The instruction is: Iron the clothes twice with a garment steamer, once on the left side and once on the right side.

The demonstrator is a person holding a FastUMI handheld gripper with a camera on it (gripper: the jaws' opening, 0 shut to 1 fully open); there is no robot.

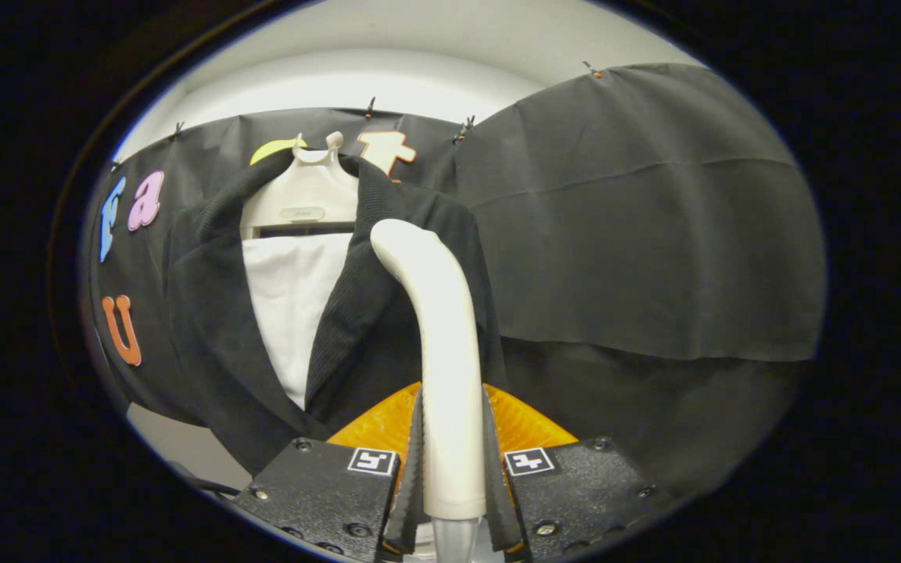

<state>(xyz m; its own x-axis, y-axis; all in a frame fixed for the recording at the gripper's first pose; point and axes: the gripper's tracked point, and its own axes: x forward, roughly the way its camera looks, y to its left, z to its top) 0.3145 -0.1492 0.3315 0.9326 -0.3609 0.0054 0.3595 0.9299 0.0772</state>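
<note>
Hanging on the booth's black cloth wall (638,234) is a dark jacket (216,344) on a pale hanger (302,195), and everything else is placed against that jacket. Inside its open front, between the two lapels, a white panel (290,313) shows below the hanger. Just right of that panel, over the jacket's ribbed right-hand lapel (357,297), rises the cream handle of the garment steamer (439,328), upright, its curved top bending toward the collar. Its head reaches up to the jacket's shoulder; whether it touches the fabric cannot be told. Below the jacket's hem, the gripper (450,469) is clamped on the handle's lower part, one finger (411,461) pressing each side
</note>
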